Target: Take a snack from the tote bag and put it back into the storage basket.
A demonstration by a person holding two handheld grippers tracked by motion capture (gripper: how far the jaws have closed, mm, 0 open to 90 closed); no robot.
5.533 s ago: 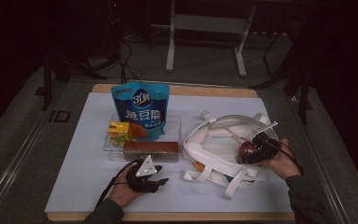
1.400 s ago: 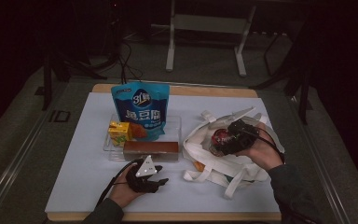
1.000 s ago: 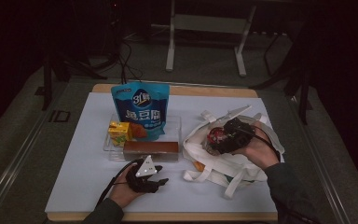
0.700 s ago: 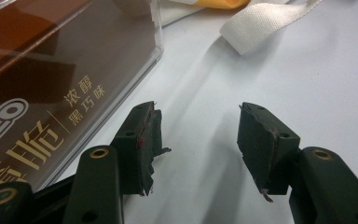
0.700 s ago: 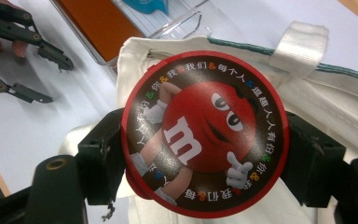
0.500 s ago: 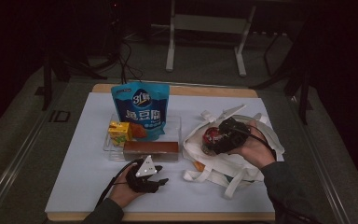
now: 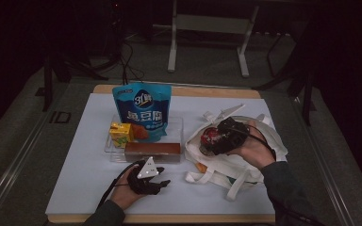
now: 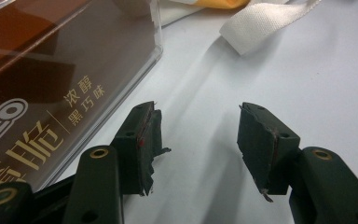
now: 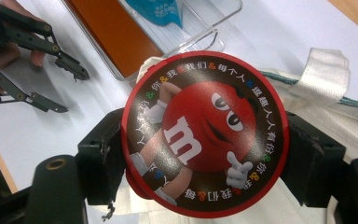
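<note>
Round red-rimmed candy tin point(image 9: 205, 133), cartoon face on lid, clamped in right claw point(image 9: 205, 154).

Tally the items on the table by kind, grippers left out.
Snack pouch: 1
Juice carton: 1
Brown box: 1
Round candy tin: 1
Clear tray: 1
White tote bag: 1
Total: 6
</note>
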